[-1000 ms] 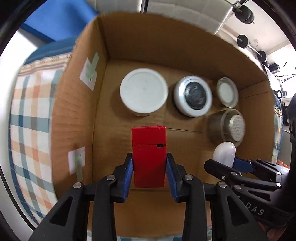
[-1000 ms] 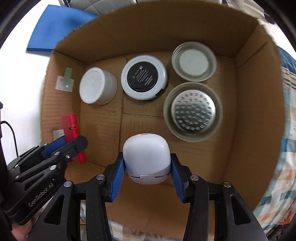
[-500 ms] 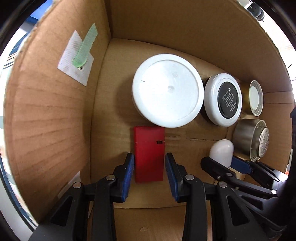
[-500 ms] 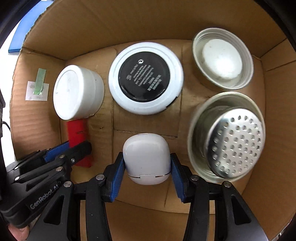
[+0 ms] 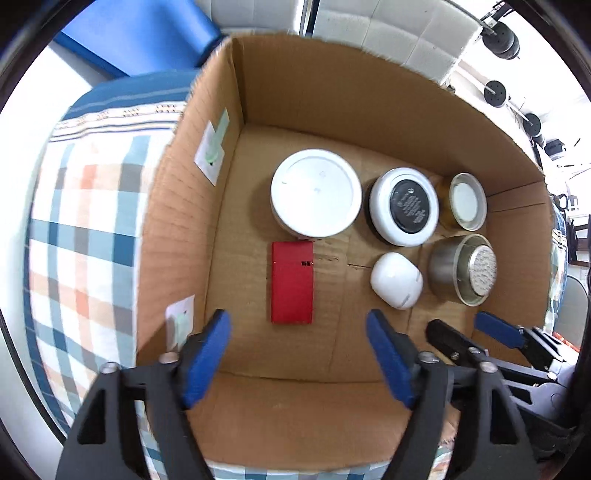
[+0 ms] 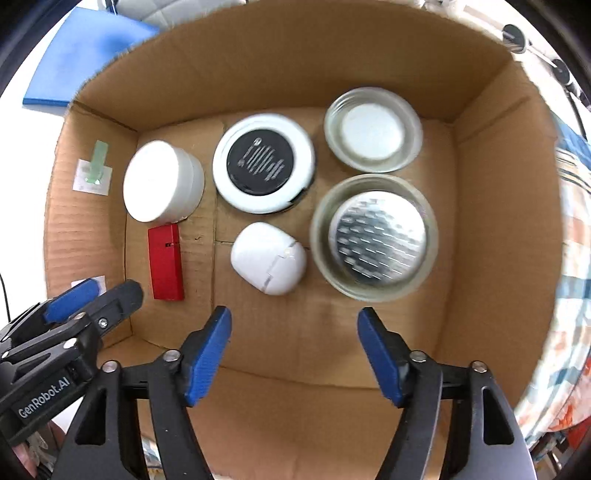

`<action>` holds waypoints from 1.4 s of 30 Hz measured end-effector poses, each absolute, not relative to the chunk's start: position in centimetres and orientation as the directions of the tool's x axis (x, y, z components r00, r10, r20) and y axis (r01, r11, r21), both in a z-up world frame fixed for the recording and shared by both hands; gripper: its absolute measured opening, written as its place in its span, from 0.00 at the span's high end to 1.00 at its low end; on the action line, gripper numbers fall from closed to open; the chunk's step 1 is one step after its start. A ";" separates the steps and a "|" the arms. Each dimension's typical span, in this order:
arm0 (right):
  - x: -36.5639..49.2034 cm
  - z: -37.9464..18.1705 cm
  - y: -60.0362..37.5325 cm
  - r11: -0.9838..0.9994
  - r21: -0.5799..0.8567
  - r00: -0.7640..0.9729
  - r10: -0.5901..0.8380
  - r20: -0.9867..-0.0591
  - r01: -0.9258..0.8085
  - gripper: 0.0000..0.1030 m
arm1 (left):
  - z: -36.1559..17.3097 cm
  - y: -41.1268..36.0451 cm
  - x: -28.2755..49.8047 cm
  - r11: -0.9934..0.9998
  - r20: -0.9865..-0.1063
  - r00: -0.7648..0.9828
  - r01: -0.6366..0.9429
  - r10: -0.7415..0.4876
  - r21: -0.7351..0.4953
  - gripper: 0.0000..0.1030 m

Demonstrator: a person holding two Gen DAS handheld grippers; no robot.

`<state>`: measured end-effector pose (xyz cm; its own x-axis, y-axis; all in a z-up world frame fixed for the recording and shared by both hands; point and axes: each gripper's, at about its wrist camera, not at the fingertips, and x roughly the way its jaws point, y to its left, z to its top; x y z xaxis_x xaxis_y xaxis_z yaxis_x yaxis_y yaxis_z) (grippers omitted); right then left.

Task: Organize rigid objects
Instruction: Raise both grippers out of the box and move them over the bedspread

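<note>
The left gripper (image 5: 297,334) has let go of the red box (image 5: 292,282); its jaws now stand wide apart and empty. The box lies flat on the cardboard box (image 5: 295,354) floor, centre frame. The right gripper (image 6: 293,332) has likewise released the white case (image 6: 268,258), which lies just above it.

Plaid cloth (image 5: 85,229) in blue, orange and white covers the surface at left. Blue mat (image 5: 140,37) lies beyond it on a white floor. White quilted padding (image 5: 388,33) stands behind. Dumbbells (image 5: 496,92) sit upper right. Lighting bright, even.
</note>
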<state>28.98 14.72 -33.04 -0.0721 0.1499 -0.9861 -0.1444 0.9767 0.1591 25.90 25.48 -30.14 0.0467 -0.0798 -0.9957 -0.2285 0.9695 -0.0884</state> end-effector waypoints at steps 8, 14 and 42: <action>27.9 -30.0 11.4 0.981 0.143 -0.004 0.144 -0.990 -0.128 0.08 | -26.7 24.1 23.7 0.973 -0.994 0.100 -0.219 -0.052 -0.073 0.04; 25.8 -26.5 9.2 0.979 0.162 0.024 0.166 -0.986 -0.124 0.03 | -23.4 23.0 21.5 0.978 -0.986 0.169 -0.206 0.002 -0.033 0.01; 19.8 -18.6 -4.0 0.972 0.227 0.134 0.234 -0.963 -0.066 0.03 | -16.8 10.8 17.4 0.997 -0.955 0.297 -0.073 0.004 -0.019 0.01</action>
